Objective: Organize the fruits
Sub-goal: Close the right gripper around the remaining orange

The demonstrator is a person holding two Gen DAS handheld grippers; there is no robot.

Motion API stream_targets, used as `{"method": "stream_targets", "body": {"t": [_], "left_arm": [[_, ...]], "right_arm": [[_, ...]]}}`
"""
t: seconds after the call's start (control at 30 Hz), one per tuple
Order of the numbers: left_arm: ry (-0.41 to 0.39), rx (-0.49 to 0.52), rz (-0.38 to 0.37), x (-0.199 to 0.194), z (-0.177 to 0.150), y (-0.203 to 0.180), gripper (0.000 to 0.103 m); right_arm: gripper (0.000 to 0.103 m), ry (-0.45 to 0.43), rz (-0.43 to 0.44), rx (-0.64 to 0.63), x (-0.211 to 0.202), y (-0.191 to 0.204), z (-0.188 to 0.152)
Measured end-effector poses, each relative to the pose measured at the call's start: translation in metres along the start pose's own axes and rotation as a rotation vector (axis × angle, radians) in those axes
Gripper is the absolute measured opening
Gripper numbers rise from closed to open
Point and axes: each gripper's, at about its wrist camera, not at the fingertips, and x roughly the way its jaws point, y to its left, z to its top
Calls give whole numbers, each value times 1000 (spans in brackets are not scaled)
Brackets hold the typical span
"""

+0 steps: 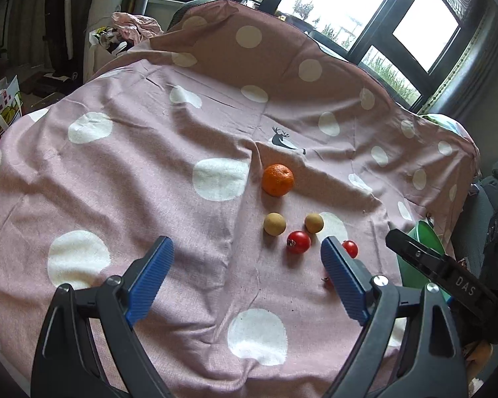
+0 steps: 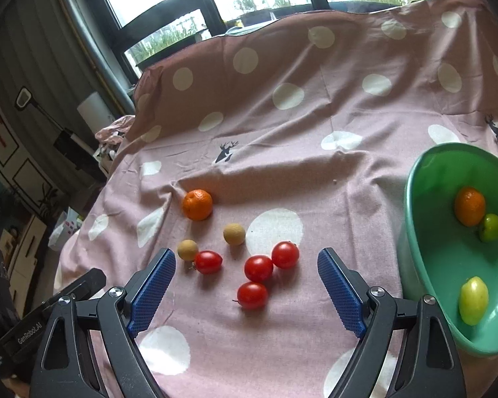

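On the pink dotted cloth lie an orange (image 2: 197, 204), two tan round fruits (image 2: 234, 233) (image 2: 187, 249) and several red tomatoes (image 2: 258, 268). A green bowl (image 2: 425, 265) at the right holds an orange (image 2: 469, 206), a green fruit (image 2: 490, 227) and a yellow lemon (image 2: 473, 300). My right gripper (image 2: 246, 293) is open and empty, just above the tomatoes. My left gripper (image 1: 247, 278) is open and empty, short of the orange (image 1: 278, 179), the tan fruits (image 1: 275, 224) and a tomato (image 1: 298, 242). The right gripper's body (image 1: 448, 282) shows at the right.
The cloth (image 1: 116, 172) drapes up over a raised back (image 1: 249, 43) before the windows. Clutter and bags (image 1: 0, 112) stand off the left edge. The bowl's rim (image 1: 425, 235) peeks in beside the right gripper in the left wrist view.
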Motion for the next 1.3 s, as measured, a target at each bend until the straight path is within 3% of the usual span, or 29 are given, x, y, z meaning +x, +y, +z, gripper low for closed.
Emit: {"method": "stream_targets", "body": {"t": [0.13, 0.33, 0.47, 0.63, 0.7, 0.83, 1.03, 1.3], "left_arm": [[-9, 24, 17, -4, 4, 6, 90], [-13, 7, 63, -6, 9, 22, 89], [-15, -10, 58, -8, 11, 29, 88], [-1, -14, 67, -5, 11, 29, 86], [-2, -12, 59, -7, 11, 28, 86], [-4, 0, 42, -7, 11, 25, 86], [-3, 25, 67, -5, 10, 20, 86], [11, 56, 39, -1, 4, 7, 84]], "right_arm": [[88, 60, -81, -5, 20, 11, 18], [88, 158, 7, 30, 60, 26, 42], [73, 174, 0, 31, 88, 42, 54], [65, 233, 33, 22, 130, 64, 57], [54, 269, 37, 33, 145, 69, 55], [45, 298, -30, 44, 162, 70, 51], [43, 278, -13, 55, 147, 66, 46], [43, 211, 27, 27, 52, 36, 26]]}}
